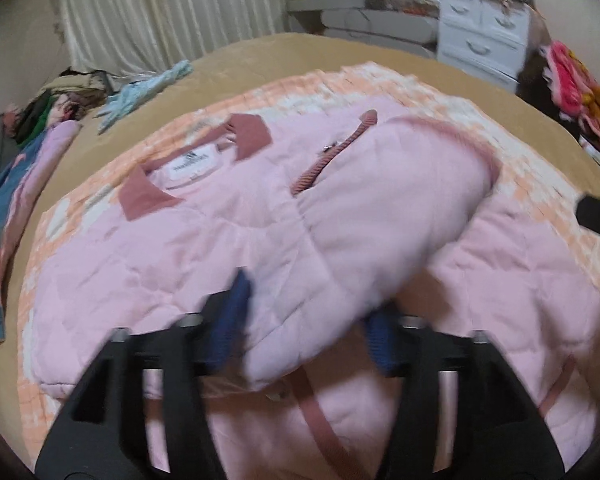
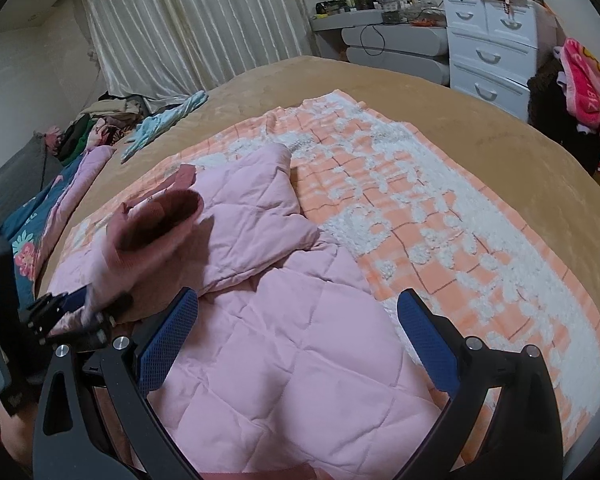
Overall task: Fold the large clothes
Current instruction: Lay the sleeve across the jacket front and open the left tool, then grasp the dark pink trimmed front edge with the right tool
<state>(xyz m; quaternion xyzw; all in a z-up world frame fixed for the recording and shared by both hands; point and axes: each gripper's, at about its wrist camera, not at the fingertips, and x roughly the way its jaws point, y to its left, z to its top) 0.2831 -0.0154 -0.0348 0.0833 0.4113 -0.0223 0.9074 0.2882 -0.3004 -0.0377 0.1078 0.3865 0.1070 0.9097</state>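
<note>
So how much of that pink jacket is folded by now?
Early days. Done: the quilted pink jacket lies spread on the orange-and-white blanket, and one sleeve is already folded across its body. In hand: the left gripper is closed on the other sleeve, carrying it over the front. The right gripper hangs open, holding nothing. Left: setting that sleeve down, then folding the body.

Both wrist views sit low and close over the bed's (image 1: 380, 54) near edge, facing its far edge and the curtain (image 2: 188, 20). They share the pink jacket (image 2: 284, 360) and white drawers (image 1: 480, 40).
</note>
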